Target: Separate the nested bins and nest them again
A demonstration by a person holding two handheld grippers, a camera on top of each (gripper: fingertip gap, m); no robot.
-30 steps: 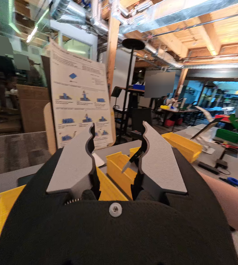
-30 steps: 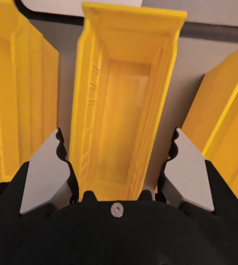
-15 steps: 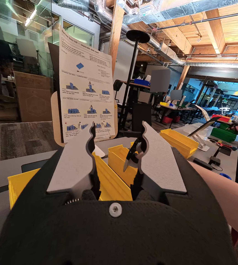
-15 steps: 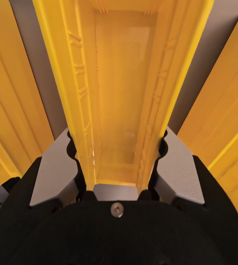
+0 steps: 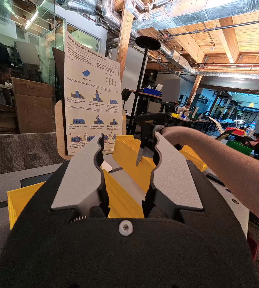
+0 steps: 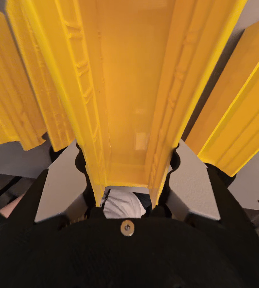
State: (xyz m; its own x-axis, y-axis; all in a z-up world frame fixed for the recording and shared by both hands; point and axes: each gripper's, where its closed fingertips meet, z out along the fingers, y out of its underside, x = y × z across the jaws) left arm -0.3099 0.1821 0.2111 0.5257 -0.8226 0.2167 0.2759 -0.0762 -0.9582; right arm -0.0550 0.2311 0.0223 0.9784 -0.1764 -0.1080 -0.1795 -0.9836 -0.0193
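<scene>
Bins of thin yellow plastic look light, stiff and rather slick; one narrow bin (image 6: pixel 125 93) sits between the right tool (image 6: pixel 127 154) fingers, clamped across its long side walls, neighbours either side; left tool (image 5: pixel 128 145) gapes empty

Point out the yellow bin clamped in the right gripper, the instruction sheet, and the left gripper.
yellow bin (image 6: pixel 125 93), right wrist view, on its inner floor.
instruction sheet (image 5: pixel 91 96), left wrist view, on its printed middle.
left gripper (image 5: pixel 128 140), left wrist view, midway between its fingertips.
</scene>
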